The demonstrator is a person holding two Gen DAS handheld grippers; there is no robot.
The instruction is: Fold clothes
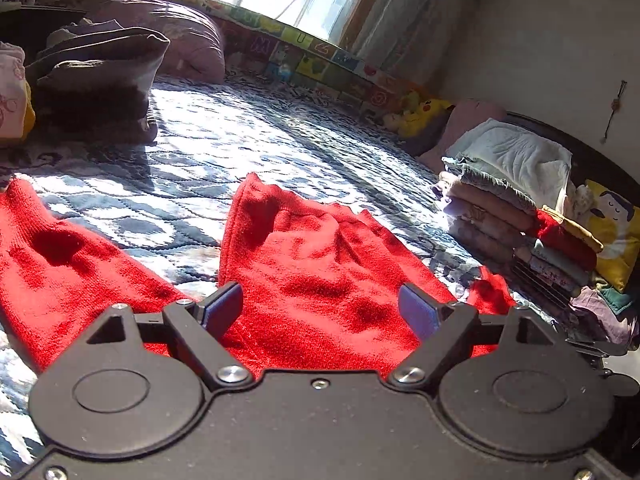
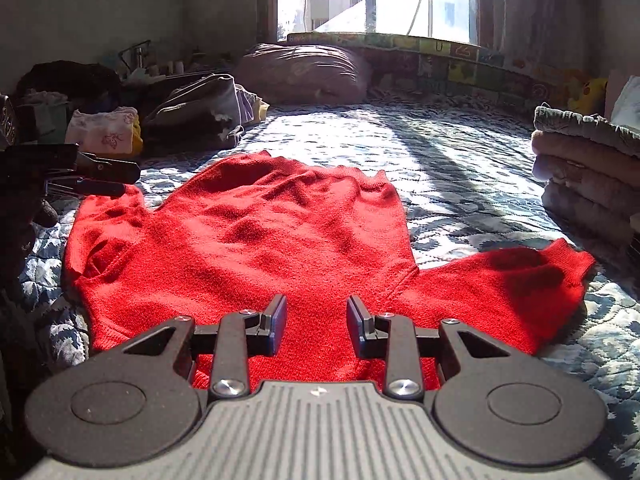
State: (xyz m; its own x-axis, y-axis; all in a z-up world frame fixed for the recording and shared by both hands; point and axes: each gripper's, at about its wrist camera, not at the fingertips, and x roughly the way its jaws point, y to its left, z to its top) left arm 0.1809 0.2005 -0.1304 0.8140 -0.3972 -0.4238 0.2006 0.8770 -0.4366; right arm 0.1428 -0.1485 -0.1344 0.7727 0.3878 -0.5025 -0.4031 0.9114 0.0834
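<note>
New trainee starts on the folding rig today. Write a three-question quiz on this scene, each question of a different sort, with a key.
1. True or false: the red sweater lies spread flat on the quilted bedspread, held by neither gripper.
2. Multiple choice: the stack of folded clothes sits (A) on the sweater, (B) at the right side of the bed, (C) on the windowsill.
3. Fill in: the fingers of the left gripper and the right gripper are both ____.

Key
1. True: both sleeves lie out to the sides, and nothing sits between either gripper's fingers.
2. B
3. open
</note>
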